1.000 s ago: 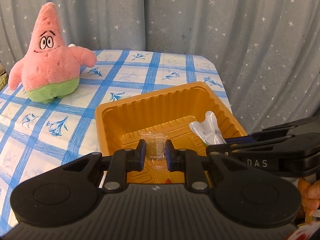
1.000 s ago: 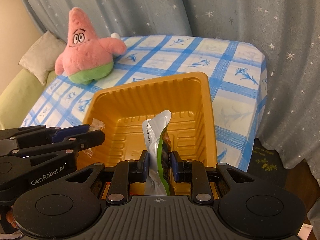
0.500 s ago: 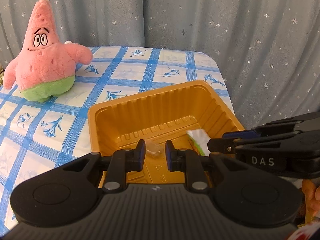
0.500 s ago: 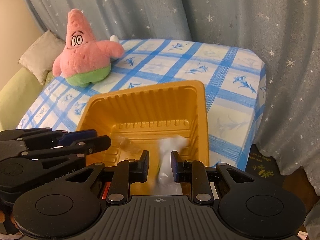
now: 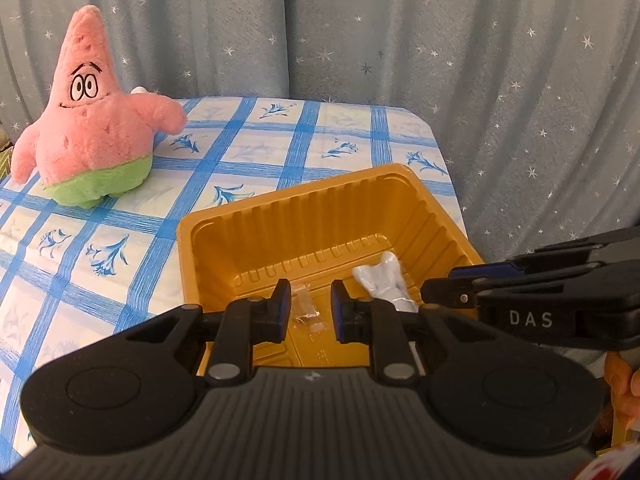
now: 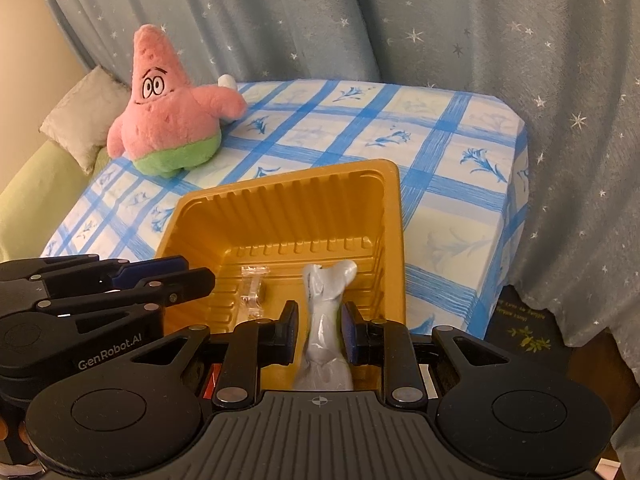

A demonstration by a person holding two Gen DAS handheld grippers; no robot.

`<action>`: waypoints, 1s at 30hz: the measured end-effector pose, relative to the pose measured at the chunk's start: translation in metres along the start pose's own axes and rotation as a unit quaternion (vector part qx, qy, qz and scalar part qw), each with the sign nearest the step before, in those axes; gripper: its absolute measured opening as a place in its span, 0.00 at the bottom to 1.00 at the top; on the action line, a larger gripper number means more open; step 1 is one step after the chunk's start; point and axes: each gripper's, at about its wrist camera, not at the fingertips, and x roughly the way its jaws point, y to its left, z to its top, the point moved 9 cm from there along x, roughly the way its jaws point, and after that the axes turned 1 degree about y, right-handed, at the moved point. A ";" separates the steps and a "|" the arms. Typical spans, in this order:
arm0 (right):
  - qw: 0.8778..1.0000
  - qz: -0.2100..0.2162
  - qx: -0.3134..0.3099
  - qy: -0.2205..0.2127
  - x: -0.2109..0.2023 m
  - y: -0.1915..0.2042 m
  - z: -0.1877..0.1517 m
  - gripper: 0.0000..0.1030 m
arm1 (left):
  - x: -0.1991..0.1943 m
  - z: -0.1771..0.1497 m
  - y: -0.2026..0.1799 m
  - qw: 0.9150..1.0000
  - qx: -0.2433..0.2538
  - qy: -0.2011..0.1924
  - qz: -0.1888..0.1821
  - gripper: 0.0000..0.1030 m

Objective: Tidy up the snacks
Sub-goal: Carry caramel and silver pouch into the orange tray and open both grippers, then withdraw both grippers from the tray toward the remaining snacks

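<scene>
An orange plastic tray stands at the near right corner of the table. Two snacks lie on its floor. One is a small clear-wrapped packet on the left. The other is a silver packet against the right wall. My left gripper hovers over the tray's near left side, jaws close together, with nothing in them. My right gripper hangs above the near right side. Its jaws are just as narrow, and the silver packet shows below, through their gap.
A pink and green star plush sits at the far left of the blue-checked tablecloth. A starry grey curtain hangs behind and to the right. A cushion lies on a green sofa to the left. A person's fingers hold the right gripper.
Both snacks dropped from between the jaws into the tray: the clear packet from the left gripper, the silver packet from the right. The grippers barely shifted.
</scene>
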 end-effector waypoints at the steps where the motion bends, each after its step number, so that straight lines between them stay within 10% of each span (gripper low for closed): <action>1: 1.000 0.001 0.000 -0.001 -0.001 0.000 0.000 0.23 | -0.001 0.000 0.000 1.000 0.000 -0.001 0.000 0.18; 14: 0.999 0.032 -0.001 -0.023 -0.035 0.009 -0.004 0.24 | -0.046 -0.005 -0.002 1.000 -0.015 -0.020 -0.001 0.29; 20: 0.998 0.044 0.001 -0.042 -0.062 0.015 -0.015 0.54 | -0.082 -0.020 -0.001 0.999 -0.020 -0.026 -0.004 0.34; 30: 0.996 0.065 0.002 -0.057 -0.102 0.033 -0.045 0.62 | -0.138 -0.064 0.016 0.998 -0.056 -0.024 0.005 0.38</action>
